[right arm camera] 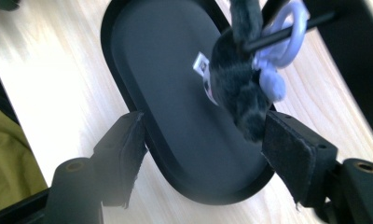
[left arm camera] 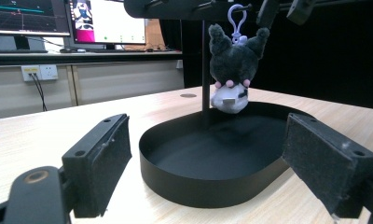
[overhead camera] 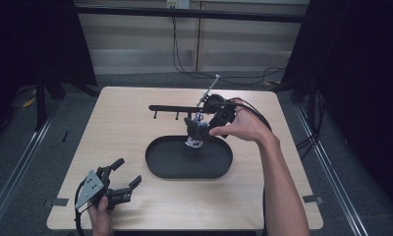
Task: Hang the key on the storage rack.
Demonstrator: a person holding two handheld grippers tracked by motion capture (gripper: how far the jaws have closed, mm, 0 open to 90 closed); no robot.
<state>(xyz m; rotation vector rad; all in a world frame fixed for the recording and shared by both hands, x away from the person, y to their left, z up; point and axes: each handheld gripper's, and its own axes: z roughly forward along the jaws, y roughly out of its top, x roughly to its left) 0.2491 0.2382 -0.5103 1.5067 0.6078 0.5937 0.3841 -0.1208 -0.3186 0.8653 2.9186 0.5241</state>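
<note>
Plush keychain (left arm camera: 231, 63) is on the rack already: its lilac clip (left arm camera: 236, 21) is looped over a peg of the black crossbar (overhead camera: 177, 108), and the toy dangles head-down over the oval tray (overhead camera: 160, 164), not touching the floor of it as far as the left gripper view shows. So the hang looks done; what's left, I'd say, is backing out clean w/o snagging the clip.

L to R now. Your left hand-held gripper (overhead camera: 125, 175) sits low at 7 o'clock on the surface (overhead camera: 121, 128), jaws spread wide, nothing in them, well apart from the tray.

Your right hand-held gripper (right arm camera: 201, 142) is up at 1 o'clock by the rack, jaws parted and let go: one pad (right arm camera: 289, 149) sits just beside the plush's dark end, can't tell if it brushes it; the other pad is off it.
</note>
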